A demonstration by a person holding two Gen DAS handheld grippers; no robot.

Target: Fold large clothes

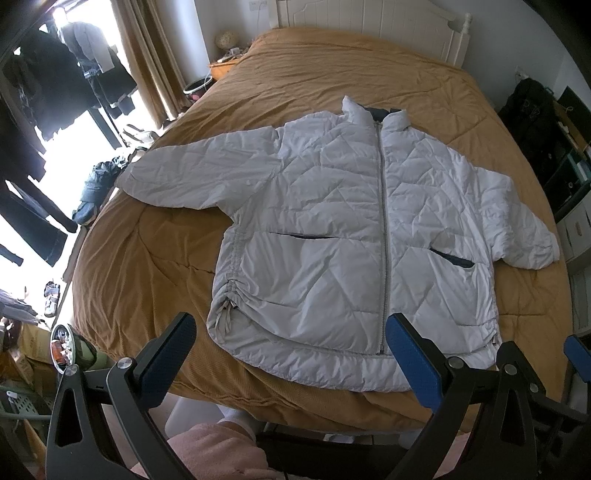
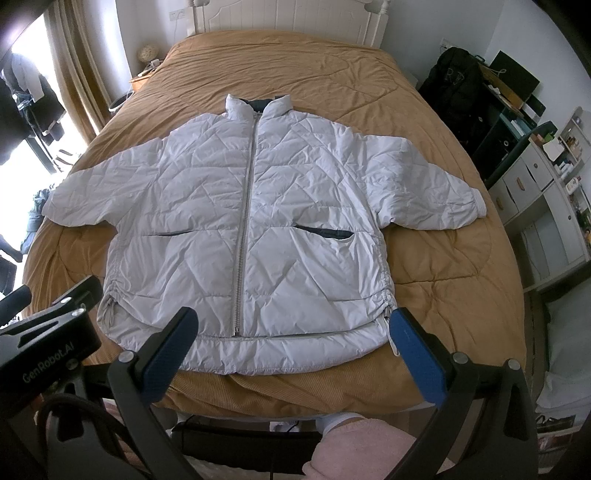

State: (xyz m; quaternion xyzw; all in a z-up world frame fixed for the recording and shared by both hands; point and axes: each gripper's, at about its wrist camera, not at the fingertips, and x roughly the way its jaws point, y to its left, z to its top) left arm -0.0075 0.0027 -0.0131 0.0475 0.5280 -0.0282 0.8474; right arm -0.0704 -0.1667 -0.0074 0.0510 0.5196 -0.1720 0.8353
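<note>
Evidently we stood at the outset: the white quilted jacket (image 2: 251, 221) lay zipped, face up and fully spread on the ochre bedspread (image 2: 295, 66), collar toward the headboard (image 2: 288, 16), both sleeves out to the sides, no fold yet made. We held the left gripper (image 1: 291, 354) and the right gripper (image 2: 291, 354) above the hem with jaws wide and nothing between them. We judged that the next move called for lowering onto a sleeve or side edge, pinching the padded cloth and carrying it toward the zip (image 2: 245, 221). Only the left view showed clothes hanging by the window (image 1: 66, 85); only the right view showed the white drawers (image 2: 535, 192).
</note>
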